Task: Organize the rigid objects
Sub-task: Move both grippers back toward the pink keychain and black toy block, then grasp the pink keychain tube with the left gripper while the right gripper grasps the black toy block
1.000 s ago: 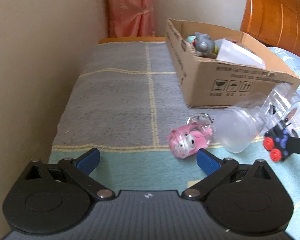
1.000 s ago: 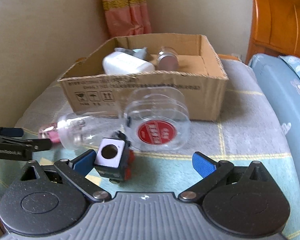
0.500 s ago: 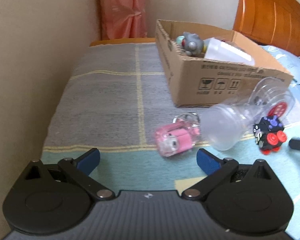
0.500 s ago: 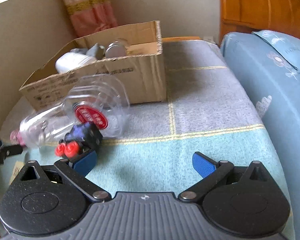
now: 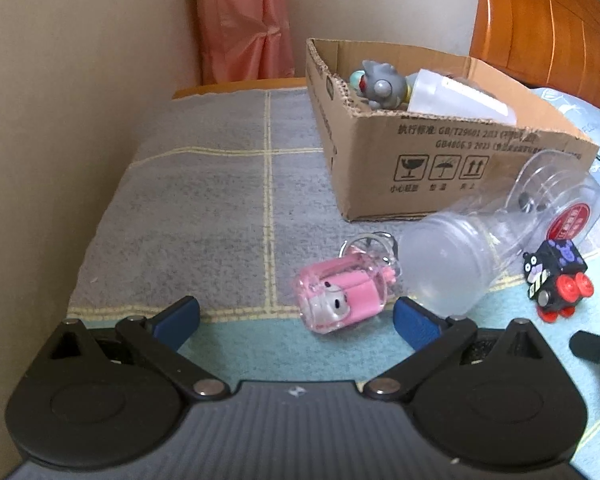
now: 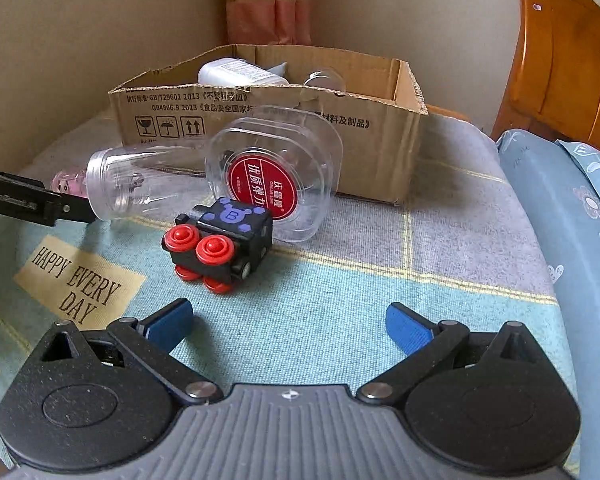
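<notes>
Spreading wide and holding nothing, the left gripper hovers low over the blanket, with the pink keychain charm lying just ahead between its blue pads. The right gripper is likewise parted and empty, the black toy cube a little beyond its pads.

The charm looks like hard, glossy plastic: light and stiff but probably slippery, so a squeeze across its flat sides near the middle should serve better than on the loose metal ring. Its long axis runs diagonally, face end toward the left gripper, ring end away toward the box.

The cube seems small, rigid and light; its flat faces offer a surer hold than the red knobs, which point toward the right camera.

Beyond it lies the clear plastic jar on its side, open mouth toward the left gripper, red-labelled base toward the right. It is probably thin-walled and easily rolled.

Farthest stands the cardboard box, already holding several items.
</notes>
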`<act>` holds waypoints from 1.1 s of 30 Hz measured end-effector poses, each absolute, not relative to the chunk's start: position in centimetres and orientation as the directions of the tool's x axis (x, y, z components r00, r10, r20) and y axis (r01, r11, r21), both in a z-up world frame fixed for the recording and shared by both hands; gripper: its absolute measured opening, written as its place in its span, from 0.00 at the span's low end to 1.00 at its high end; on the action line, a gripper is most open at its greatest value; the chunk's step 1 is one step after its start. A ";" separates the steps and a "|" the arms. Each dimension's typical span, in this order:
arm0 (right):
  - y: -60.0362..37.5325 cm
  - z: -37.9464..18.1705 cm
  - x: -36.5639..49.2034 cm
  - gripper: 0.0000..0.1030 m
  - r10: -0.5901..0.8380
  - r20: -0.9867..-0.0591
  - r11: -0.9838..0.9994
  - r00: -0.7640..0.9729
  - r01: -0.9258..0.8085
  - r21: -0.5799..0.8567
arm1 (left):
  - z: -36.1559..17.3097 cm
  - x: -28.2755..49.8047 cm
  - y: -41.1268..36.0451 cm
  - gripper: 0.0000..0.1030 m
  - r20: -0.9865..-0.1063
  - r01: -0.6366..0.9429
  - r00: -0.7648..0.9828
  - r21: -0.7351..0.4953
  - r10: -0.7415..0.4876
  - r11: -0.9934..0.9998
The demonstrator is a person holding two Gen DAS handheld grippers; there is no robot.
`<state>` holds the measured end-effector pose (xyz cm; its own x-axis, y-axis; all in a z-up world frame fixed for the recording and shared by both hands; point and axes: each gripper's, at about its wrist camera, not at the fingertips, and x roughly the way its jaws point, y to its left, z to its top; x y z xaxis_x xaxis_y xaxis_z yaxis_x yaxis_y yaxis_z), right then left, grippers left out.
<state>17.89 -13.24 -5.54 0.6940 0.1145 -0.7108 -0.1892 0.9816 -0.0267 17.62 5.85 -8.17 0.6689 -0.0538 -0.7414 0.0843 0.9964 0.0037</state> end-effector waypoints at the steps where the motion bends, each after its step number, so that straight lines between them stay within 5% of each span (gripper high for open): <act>1: -13.2 -5.5 17.8 1.00 0.115 -0.709 0.982 0.696 -0.189 -0.027 | -8.2 17.5 6.0 0.99 -0.740 0.078 0.670 0.004 -0.049 0.997; 14: -13.2 -5.5 17.8 1.00 0.107 -0.710 0.983 0.696 -0.180 -0.028 | -7.2 16.8 5.8 0.94 -0.694 0.105 0.717 0.017 -0.064 0.994; 20: -13.1 -5.4 17.6 1.00 0.117 -0.717 0.980 0.687 -0.195 -0.027 | -7.5 17.7 5.1 0.56 -0.706 0.130 0.701 -0.012 -0.101 0.991; 33: -8.7 -4.7 19.5 0.88 0.229 -0.724 0.936 0.650 -0.352 -0.019 | -7.4 17.9 5.3 0.53 -0.703 0.166 0.699 -0.021 -0.132 0.986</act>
<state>19.49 -8.65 -4.71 0.6501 0.2295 -0.7244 -0.3520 0.9358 -0.0194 17.87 5.32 -7.37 0.6987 -0.1321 -0.7031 0.1657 0.9860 -0.0207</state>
